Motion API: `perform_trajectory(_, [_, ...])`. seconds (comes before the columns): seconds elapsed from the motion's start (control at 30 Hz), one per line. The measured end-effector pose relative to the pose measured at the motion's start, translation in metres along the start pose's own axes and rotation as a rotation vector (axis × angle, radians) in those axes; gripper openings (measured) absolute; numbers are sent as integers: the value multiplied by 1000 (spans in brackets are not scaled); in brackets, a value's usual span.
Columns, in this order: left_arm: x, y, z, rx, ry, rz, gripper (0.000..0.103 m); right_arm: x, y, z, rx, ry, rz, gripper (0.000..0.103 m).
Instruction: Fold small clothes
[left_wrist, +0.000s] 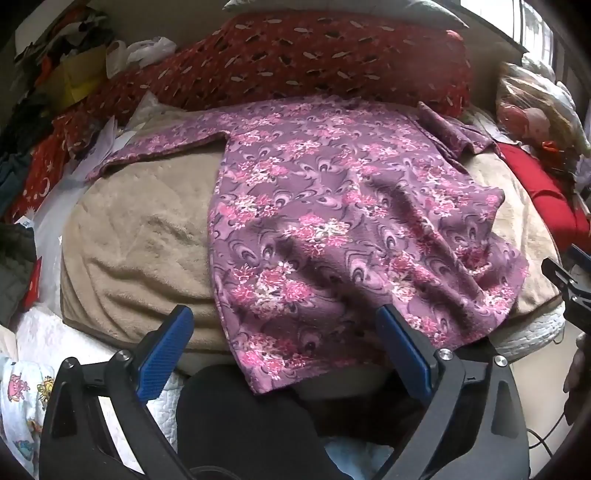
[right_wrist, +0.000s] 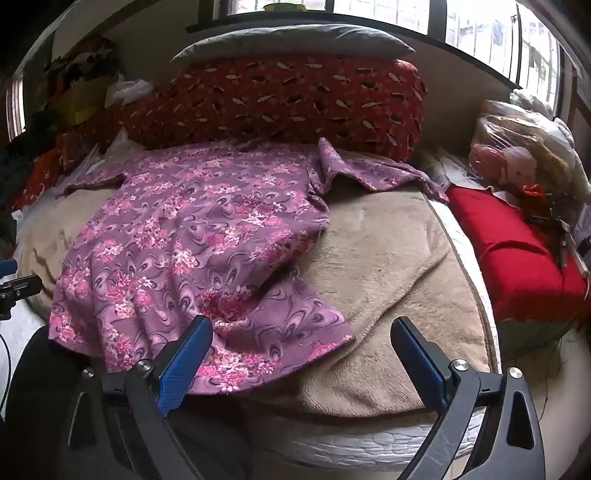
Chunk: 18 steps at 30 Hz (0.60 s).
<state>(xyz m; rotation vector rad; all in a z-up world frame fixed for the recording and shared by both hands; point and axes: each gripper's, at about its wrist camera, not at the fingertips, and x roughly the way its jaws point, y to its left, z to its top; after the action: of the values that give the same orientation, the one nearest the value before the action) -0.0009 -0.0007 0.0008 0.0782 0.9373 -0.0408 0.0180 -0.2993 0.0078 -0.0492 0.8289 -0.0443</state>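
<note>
Left view: left gripper (left_wrist: 284, 339) spread, holding nothing; purple flowered top (left_wrist: 332, 221) lies flat at 12 o'clock on the beige blanket (left_wrist: 140, 236).
Right view: right gripper (right_wrist: 301, 345) spread, empty; top (right_wrist: 192, 243) at 10 o'clock.
Progress: nothing folded yet; sleeves and body remain.

Left gripper (left_wrist: 284, 343): two matte black arms, each with a blue ribbed pad and silver round-head screws at the pivots; triangular cut-outs in the black frame at 7 and 5 o'clock. Right gripper (right_wrist: 301, 350) has the same build: blue textured pads, black linkage, silver screws, slotted black side plates.
</note>
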Motion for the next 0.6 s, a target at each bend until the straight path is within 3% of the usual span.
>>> perform_trajectory(0.6, [-9, -10, 1, 23, -8, -16, 100, -10, -7, -4, 16, -27, 19, 98])
